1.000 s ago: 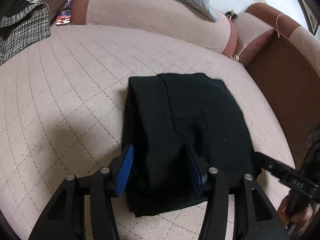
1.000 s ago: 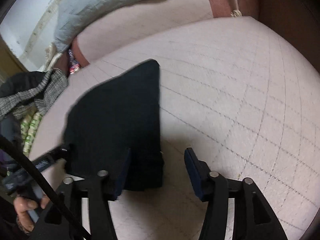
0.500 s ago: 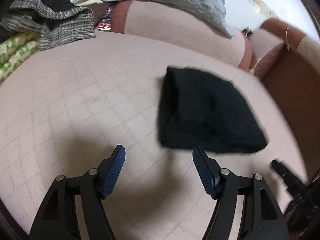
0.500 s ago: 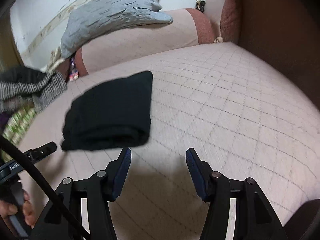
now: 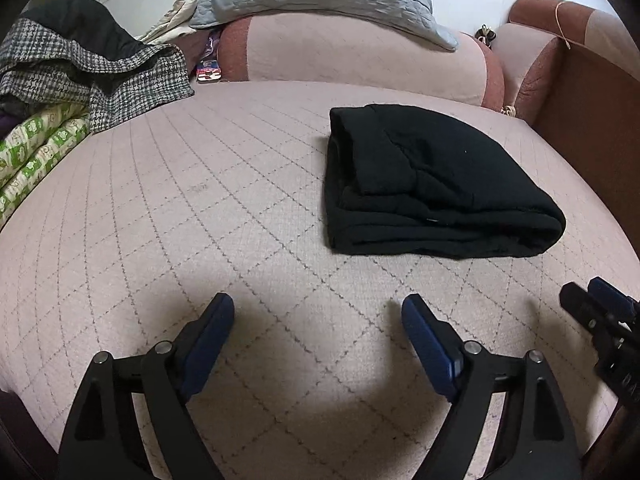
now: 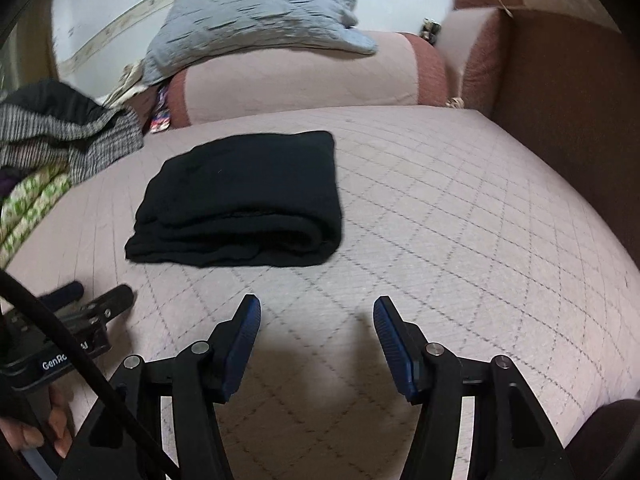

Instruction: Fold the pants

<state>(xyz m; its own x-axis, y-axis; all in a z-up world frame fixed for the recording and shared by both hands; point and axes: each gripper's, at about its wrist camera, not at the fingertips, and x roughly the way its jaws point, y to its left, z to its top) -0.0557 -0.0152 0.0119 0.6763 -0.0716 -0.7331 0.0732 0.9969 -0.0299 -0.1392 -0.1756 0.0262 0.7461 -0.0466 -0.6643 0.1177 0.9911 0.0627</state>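
The black pants (image 5: 432, 184) lie folded up into a thick, neat pile of soft layers on the pink quilted sofa seat (image 5: 200, 208), flat and still, with the rounded fold facing the front and nothing touching them.

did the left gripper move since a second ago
Yes. The left gripper has backed off the folded black pants, which lay between its fingers before; now bare quilted cushion separates them. Its jaws are opening, with nothing between them.

Both tongs (image 5: 318, 320) (image 6: 316, 322) — off pants (image 5: 432, 184), opening.
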